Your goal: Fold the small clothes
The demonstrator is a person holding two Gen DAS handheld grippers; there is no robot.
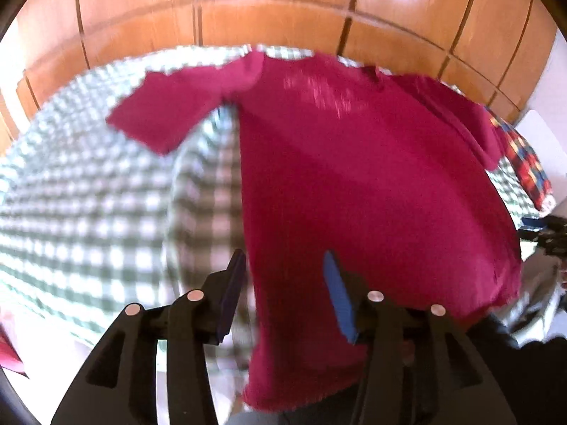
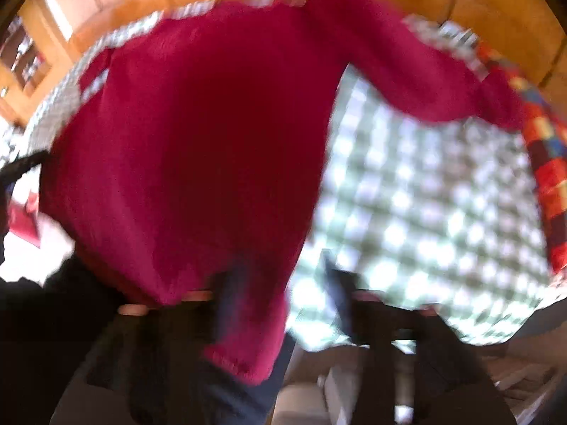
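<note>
Checked cloth (image 1: 88, 191) is covering the surface, wood panels (image 1: 283, 3) at twelve o'clock; knit crimson shirt (image 1: 354, 163) is lying flat; left gripper (image 1: 285, 265) and right gripper (image 2: 280, 272) are gaping, holding nothing.

Open checked cloth (image 1: 88, 194) beside shirt (image 1: 354, 177)

Crimson shirt (image 1: 354, 177); green-white checked cloth (image 1: 88, 194); blue pads (image 1: 338, 297).
</note>
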